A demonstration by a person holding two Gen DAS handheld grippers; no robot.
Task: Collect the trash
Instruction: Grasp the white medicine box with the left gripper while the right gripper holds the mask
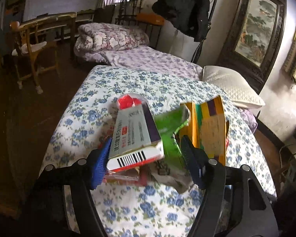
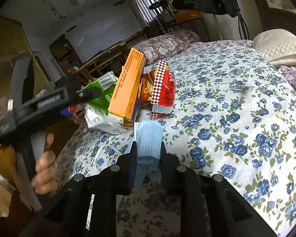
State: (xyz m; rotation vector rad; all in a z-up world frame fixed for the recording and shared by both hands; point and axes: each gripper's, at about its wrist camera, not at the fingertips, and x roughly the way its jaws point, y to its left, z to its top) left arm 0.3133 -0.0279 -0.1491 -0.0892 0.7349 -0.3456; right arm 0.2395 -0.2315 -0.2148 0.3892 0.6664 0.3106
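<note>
A heap of trash lies on the floral bedspread (image 1: 128, 207). My left gripper (image 1: 146, 154) is spread around a white barcoded medicine box (image 1: 136, 138) and a green carton (image 1: 169, 132), with an orange box (image 1: 211, 126) just right of it; whether the pads press on them is unclear. In the right wrist view the left gripper (image 2: 82, 96) reaches into the heap of green carton (image 2: 100, 102), orange box (image 2: 128, 86) and red checkered wrapper (image 2: 163, 90). My right gripper (image 2: 148, 148) is shut on a blue face mask (image 2: 149, 138) just in front of the heap.
A white quilted pillow (image 1: 230, 86) lies at the bed's right. A folded flowered quilt (image 1: 110, 37) lies on a second bed behind. A wooden chair (image 1: 31, 51) and tables stand on the dark floor at left. A framed painting (image 1: 256, 25) leans against the right wall.
</note>
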